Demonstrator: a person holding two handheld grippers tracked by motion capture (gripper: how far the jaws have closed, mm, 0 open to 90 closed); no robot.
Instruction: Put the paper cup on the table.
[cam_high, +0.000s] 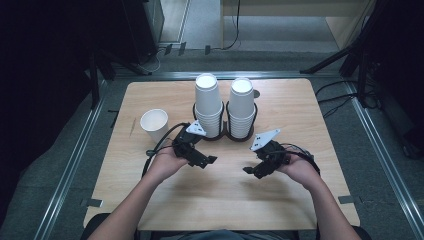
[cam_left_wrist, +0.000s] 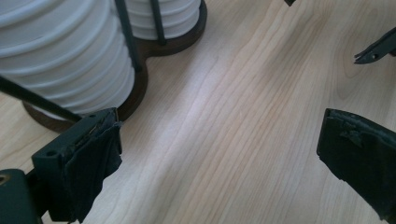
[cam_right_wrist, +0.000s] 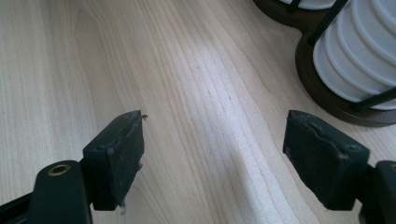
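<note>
Cup stacks: two tall stacks of white paper cups, left stack (cam_high: 207, 105) and right stack (cam_high: 241, 107), upside down and upright in a dark two-ring holder (cam_high: 225, 135) at the far middle of the wooden table (cam_high: 300, 200). A single white cup (cam_high: 155, 125) stands mouth-up by itself to the left of the holder, apart from it.

Left gripper (cam_high: 207, 161) low over the table, just in front of the left stack, tips turned inward toward the table's middle. Jaws wide apart, nothing between them; in the left gripper view bare wood lies between the pads and the left stack's (cam_left_wrist: 65, 56) ribbed rims sit just past the left-hand jaw.

Right gripper (cam_high: 248, 171) in front of the right stack, a bit nearer the person, tips also turned inward. Jaws well apart, empty; in the right gripper view the right stack (cam_right_wrist: 359, 51) sits off to the upper right.

Judgement: each stack lies beyond and to the outer side of its own gripper, long axis vertical. Left gripper is the nearer to a stack and to the single cup, so it looks the likelier to move; it would need to swing its jaws round to straddle a cup wall.
</note>
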